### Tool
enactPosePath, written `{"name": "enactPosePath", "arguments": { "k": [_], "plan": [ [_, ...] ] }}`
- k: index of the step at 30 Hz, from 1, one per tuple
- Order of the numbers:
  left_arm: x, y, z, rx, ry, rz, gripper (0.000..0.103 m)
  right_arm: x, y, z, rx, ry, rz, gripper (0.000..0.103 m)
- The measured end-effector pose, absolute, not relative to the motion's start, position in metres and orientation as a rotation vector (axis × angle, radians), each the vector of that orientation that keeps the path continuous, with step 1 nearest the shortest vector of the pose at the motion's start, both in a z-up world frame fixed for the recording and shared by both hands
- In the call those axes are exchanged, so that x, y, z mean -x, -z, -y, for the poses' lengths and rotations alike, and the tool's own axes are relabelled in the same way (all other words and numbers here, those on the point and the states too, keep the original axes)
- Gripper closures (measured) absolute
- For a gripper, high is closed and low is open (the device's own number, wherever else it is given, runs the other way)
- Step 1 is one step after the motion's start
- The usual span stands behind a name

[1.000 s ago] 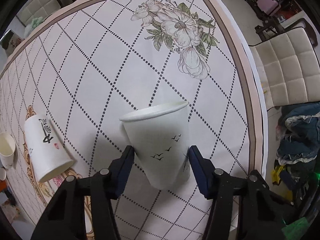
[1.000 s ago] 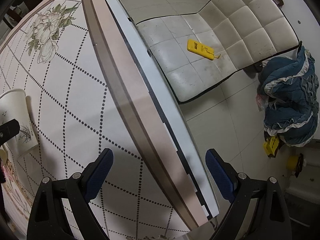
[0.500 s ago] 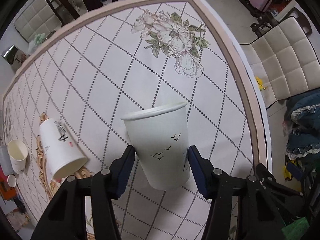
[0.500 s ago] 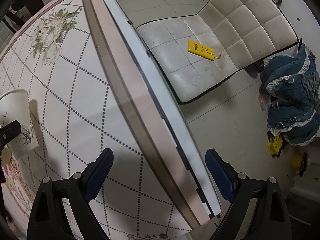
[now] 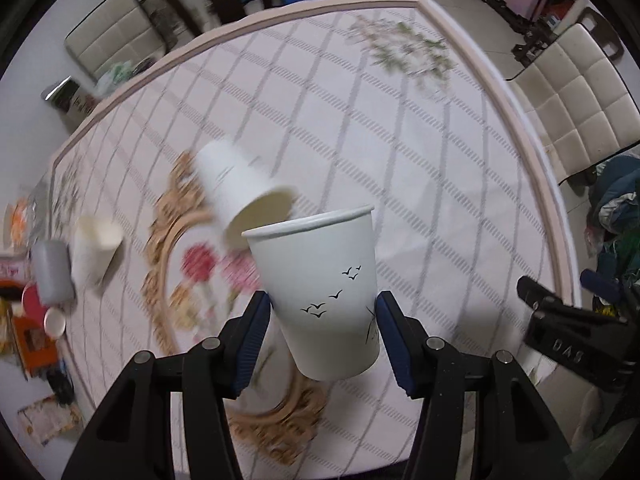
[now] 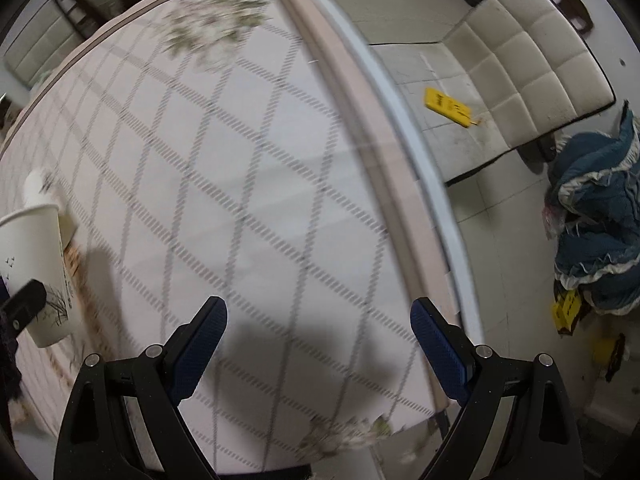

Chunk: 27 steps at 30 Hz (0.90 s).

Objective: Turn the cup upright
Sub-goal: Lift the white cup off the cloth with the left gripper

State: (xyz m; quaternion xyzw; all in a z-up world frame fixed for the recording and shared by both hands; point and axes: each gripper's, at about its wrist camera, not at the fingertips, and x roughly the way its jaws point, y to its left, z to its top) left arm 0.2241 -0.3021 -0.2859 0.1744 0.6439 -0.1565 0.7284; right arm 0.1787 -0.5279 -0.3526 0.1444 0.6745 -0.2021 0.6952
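My left gripper [image 5: 322, 334] is shut on a white paper cup with small black birds [image 5: 320, 284]. It holds the cup upright, rim up, above the table; the cup also shows at the left edge of the right wrist view [image 6: 38, 268]. A second white paper cup [image 5: 240, 192] lies on its side on the tablecloth behind the held one, mouth toward me. My right gripper [image 6: 320, 344] is open and empty over the table near its right edge; its black body shows in the left wrist view [image 5: 576, 336].
The table [image 5: 440, 160] has a diamond-pattern cloth with flower prints. A small cup [image 5: 96, 248], a grey cylinder [image 5: 50, 276] and clutter sit at the left. Padded chairs [image 6: 520, 60] and a blue cloth heap [image 6: 592, 220] are beyond the right edge.
My left gripper has lifted and swung left with the cup, so the lying cup now sits behind it. My right gripper has moved inward over the table. Both views are motion-blurred.
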Motion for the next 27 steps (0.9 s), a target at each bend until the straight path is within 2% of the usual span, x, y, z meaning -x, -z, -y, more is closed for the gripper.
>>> {"name": "enactPosePath", "arguments": {
  "k": [11,19,27],
  "plan": [
    [-0.195,0.307,0.18,-0.33,0.254,-1.478,0.051,-0.173,0.343,0.411,-0.271,0.376,-1.51,0.009],
    [-0.189,0.34,0.139,-0.309,0.223,-1.526,0.051,-0.166,0.351,0.35,-0.185,0.358,-1.529,0.009],
    [-0.188,0.352,0.136,-0.299,0.233,-1.518,0.051,-0.155,0.355,0.327,-0.1,0.397,-1.531,0.009]
  ]
}}
